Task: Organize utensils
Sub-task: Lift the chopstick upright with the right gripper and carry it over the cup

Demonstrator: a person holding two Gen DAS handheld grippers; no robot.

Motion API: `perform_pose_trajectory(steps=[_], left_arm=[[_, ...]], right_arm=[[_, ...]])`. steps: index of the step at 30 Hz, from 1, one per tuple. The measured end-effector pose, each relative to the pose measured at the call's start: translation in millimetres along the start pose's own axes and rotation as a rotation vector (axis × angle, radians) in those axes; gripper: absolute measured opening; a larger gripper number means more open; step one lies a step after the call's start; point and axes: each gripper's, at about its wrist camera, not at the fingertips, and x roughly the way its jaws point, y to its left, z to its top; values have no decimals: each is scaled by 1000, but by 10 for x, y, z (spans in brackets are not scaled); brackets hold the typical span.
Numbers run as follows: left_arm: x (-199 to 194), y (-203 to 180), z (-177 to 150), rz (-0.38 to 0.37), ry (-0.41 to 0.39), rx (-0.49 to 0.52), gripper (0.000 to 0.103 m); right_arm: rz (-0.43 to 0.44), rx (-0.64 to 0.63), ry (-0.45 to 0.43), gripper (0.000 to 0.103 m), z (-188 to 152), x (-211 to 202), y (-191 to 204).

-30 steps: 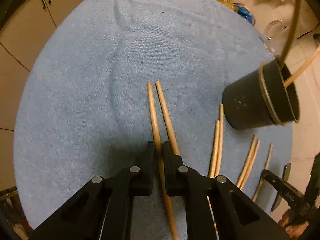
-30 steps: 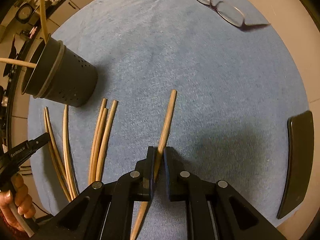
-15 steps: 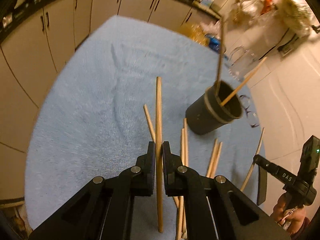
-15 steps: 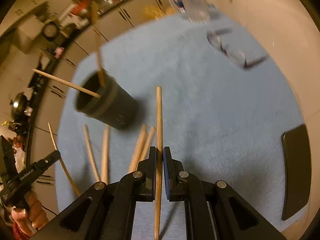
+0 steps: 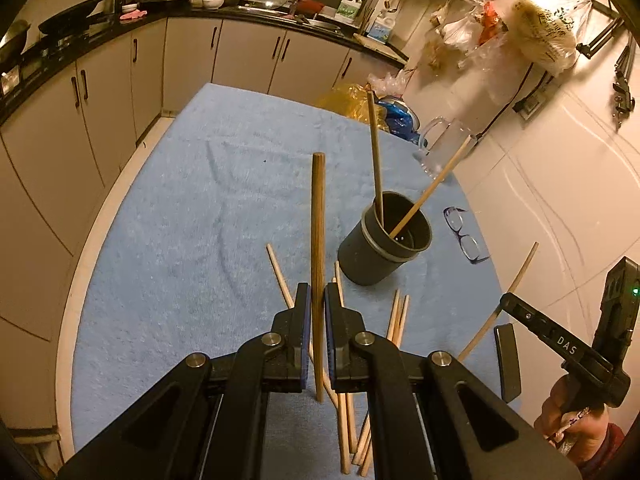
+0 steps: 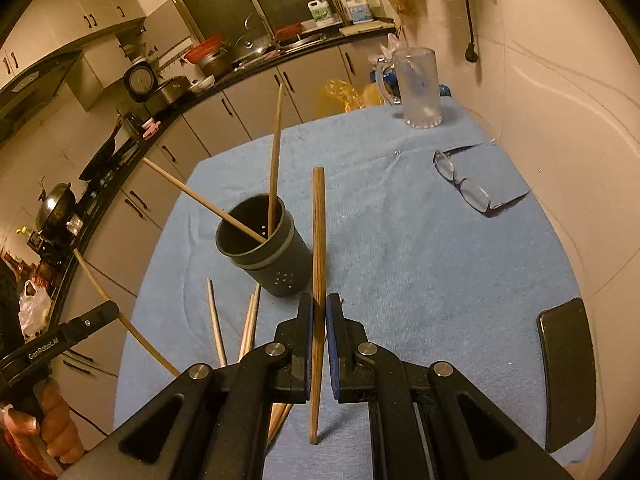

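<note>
My left gripper (image 5: 317, 300) is shut on a wooden chopstick (image 5: 318, 240) that stands nearly upright above the blue towel (image 5: 192, 216). My right gripper (image 6: 319, 310) is likewise shut on a second wooden chopstick (image 6: 319, 240), lifted off the cloth. A dark perforated utensil cup (image 5: 382, 250) (image 6: 266, 252) stands upright on the towel ahead, with two chopsticks leaning in it. Several loose chopsticks (image 5: 344, 412) (image 6: 248, 328) lie on the towel between the cup and me. Each wrist view shows the other gripper at its edge with its chopstick.
Folded eyeglasses (image 6: 468, 184) (image 5: 464, 236) lie right of the cup. A clear glass mug (image 6: 418, 88) stands at the towel's far edge. A dark phone (image 6: 566, 368) (image 5: 506, 360) lies near the right edge. Kitchen cabinets (image 5: 100, 128) run along the left.
Both grippers have risen from the towel, each lifting its chopstick off the cloth and tilting it upright. The cup and kitchen have come into fuller view.
</note>
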Motion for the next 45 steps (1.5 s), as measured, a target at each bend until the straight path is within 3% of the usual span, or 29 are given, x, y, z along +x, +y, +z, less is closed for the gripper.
perform_pose_trajectory(steps=[45], left_arm=[[-221,-258,282,-9,-64,80,6]], right_arm=[[46,62,-67,6,318,-229,-47]])
